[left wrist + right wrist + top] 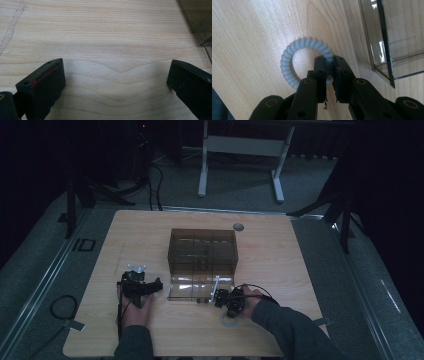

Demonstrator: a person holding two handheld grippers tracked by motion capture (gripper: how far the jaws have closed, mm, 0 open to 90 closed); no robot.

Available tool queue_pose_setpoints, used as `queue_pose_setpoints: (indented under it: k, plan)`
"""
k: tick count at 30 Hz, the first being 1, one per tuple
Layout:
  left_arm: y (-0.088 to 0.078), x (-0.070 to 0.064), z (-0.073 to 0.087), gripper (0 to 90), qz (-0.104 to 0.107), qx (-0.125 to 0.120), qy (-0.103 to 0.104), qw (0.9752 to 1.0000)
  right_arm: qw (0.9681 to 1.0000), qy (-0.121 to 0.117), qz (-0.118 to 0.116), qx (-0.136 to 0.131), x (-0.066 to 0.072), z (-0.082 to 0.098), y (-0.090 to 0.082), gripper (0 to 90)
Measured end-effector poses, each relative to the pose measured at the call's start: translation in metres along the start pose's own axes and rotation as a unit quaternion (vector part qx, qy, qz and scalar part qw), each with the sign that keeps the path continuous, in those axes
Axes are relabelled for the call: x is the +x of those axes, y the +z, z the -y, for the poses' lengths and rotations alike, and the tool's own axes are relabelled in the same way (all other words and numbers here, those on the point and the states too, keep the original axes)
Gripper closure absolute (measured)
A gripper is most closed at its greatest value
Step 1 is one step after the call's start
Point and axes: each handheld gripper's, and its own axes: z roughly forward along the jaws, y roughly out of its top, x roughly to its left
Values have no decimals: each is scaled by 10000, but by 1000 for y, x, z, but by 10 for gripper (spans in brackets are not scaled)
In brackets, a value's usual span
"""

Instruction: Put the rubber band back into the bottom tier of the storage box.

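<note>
The pale blue-grey spiral coil hair tie point(294, 62) lies flat on the light wooden desk point(280, 250), at about five o'clock from the smoky transparent acrylic box point(202, 251), near the front edge of the desk. The right claw point(329, 66) is closed on the ring at its four o'clock side: one jaw stands inside the loop and the other outside, so the coil is pinched between the pads. The left claw point(116, 82) is held wide open with nothing between its jaws, resting at about eight o'clock from the box.

The step in hand is judged to be the lifting of the hair tie toward the box, whose clear front flap point(192, 290) lies folded down on the desk. For this to be done well, the grip should be kept firm, because the coil is soft and springy and could slip out. The ring should be raised straight up before it is carried toward eleven o'clock, so that the hanging loop is not caught on the flap edge or its metal rod point(215, 290). The left claw can be kept clear of the path.
</note>
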Motion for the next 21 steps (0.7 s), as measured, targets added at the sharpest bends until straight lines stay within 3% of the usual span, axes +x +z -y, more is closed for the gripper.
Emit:
queue_pose_setpoints:
  k: [21]
  plan:
    - [0,0,0,19,0,2,2,10000,10000,-8,-55,-21,-1,2,-12,819]
